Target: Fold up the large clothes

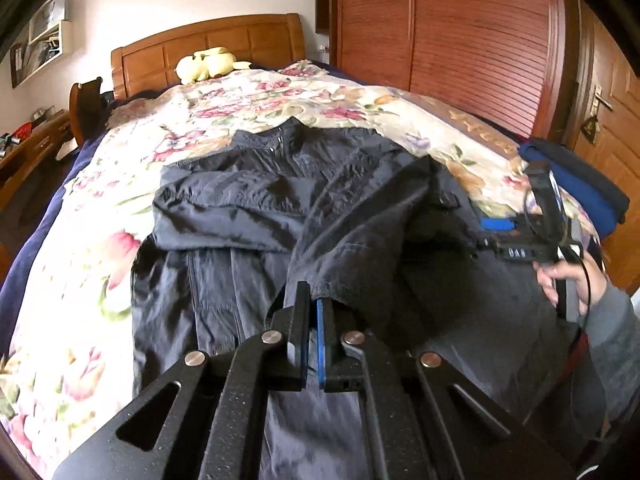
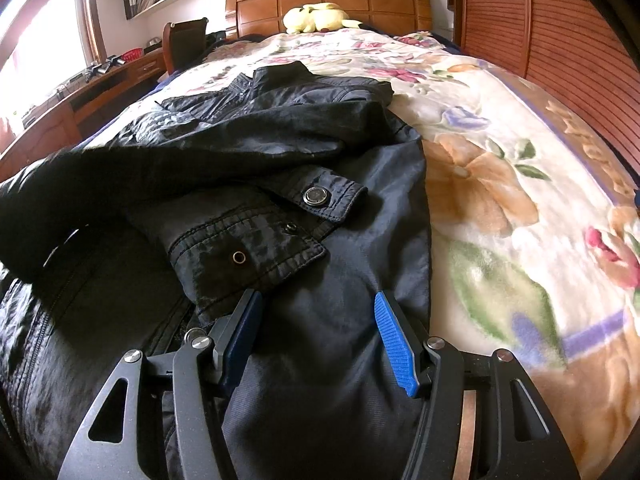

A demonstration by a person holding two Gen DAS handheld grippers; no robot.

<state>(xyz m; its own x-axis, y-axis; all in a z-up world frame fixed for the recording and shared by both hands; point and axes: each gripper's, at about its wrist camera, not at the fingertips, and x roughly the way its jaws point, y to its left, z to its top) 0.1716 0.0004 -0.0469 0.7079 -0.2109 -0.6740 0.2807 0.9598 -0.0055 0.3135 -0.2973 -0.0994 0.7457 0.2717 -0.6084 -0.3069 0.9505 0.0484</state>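
Note:
A large black jacket lies front up on a floral blanket on the bed, collar toward the headboard. Its left sleeve is folded across the chest. My left gripper is shut on the end of the right sleeve and holds it raised over the jacket's middle. My right gripper is open, its blue pads straddling the jacket's right side just below a snap-button cuff tab. It shows in the left wrist view at the jacket's right edge.
A yellow plush toy lies by the wooden headboard. Folded blue and dark clothes are stacked at the bed's right edge. A wooden wardrobe stands on the right, a desk on the left.

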